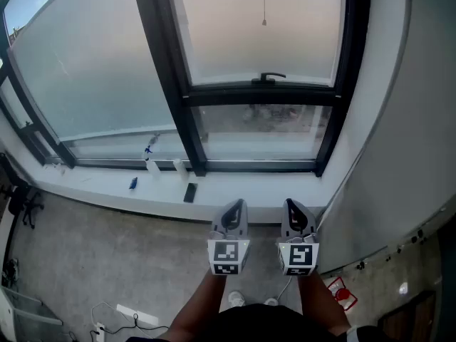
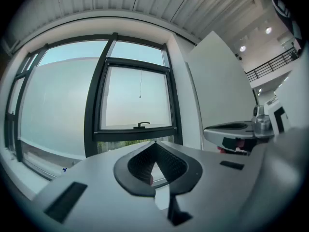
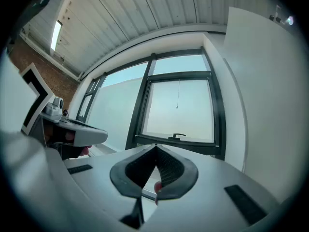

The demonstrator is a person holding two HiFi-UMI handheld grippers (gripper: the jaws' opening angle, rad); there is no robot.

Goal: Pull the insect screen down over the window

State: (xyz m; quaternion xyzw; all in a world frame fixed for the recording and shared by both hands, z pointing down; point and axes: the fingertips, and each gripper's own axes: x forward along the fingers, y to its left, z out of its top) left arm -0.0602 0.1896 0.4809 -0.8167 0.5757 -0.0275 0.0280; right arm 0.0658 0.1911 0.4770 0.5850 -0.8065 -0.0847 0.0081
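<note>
Head view: left gripper (image 1: 235, 211) and right gripper (image 1: 294, 212) hang closed, empty — best raise one, open it, pinch the pull cord (image 1: 263, 2) low.

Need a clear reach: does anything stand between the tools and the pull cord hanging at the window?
Nothing visible does. The pull cord hangs free above the window handle; the left tool and right tool sit low, shut and empty.

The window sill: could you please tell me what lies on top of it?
Two white bottles, a blue item, a flat dark object; left gripper and right gripper cover bits of its edge.
</note>
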